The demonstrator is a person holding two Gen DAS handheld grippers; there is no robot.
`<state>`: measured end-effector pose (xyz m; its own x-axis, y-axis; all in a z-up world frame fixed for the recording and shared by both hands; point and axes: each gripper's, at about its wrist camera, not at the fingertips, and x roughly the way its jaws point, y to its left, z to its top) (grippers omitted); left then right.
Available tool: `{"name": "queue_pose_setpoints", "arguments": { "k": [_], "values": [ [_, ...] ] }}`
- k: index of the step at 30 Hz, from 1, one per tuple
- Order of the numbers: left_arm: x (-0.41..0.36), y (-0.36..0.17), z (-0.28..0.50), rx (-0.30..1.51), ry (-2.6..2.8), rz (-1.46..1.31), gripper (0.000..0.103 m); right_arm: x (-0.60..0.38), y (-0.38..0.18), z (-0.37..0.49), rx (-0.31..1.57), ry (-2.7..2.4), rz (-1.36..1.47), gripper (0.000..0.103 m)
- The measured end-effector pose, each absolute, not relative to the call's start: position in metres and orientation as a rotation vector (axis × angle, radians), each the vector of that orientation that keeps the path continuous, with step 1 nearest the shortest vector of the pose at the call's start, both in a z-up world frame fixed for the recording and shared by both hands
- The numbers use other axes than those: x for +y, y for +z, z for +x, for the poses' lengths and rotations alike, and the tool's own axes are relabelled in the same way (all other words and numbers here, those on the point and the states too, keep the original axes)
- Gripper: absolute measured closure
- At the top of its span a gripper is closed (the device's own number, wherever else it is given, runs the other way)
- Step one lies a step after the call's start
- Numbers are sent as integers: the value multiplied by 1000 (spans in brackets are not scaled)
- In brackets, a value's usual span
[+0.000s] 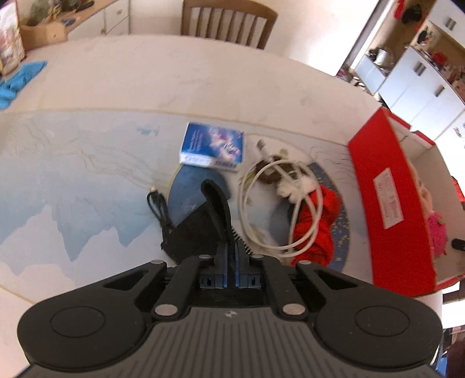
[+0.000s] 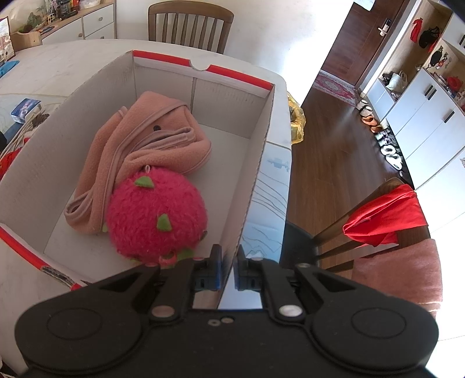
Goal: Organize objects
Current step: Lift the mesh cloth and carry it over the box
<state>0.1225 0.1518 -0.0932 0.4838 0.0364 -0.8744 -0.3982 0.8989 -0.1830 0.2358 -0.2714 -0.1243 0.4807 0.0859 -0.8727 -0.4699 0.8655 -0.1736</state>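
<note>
My left gripper (image 1: 231, 256) is shut on the strap of a black pouch (image 1: 200, 229) and holds it above the table mat. A black cable (image 1: 159, 207) hangs by it. A blue booklet (image 1: 213, 148), a coiled white cable (image 1: 276, 203) and a red plush toy (image 1: 316, 224) lie beyond. The red shoebox (image 1: 380, 197) stands at the right. My right gripper (image 2: 229, 266) is shut on the near right wall of the box (image 2: 255, 177). Inside lie a pink fleece cloth (image 2: 148, 145) and a pink dragon-fruit plush (image 2: 157, 215).
A wooden chair (image 1: 226, 20) stands at the table's far side. A blue cloth (image 1: 20, 81) lies at the far left. A chair with a red cloth (image 2: 383, 218) stands right of the table edge, by wooden floor and white cabinets (image 2: 421, 116).
</note>
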Motion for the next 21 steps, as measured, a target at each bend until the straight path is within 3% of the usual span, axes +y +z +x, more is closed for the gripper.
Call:
{"name": "queue_pose_setpoints", "arguments": {
  "k": [21],
  "values": [
    [73,62,172,839,-36,-214,100,-271,-125,236,1021,356,-423,96]
  ]
}}
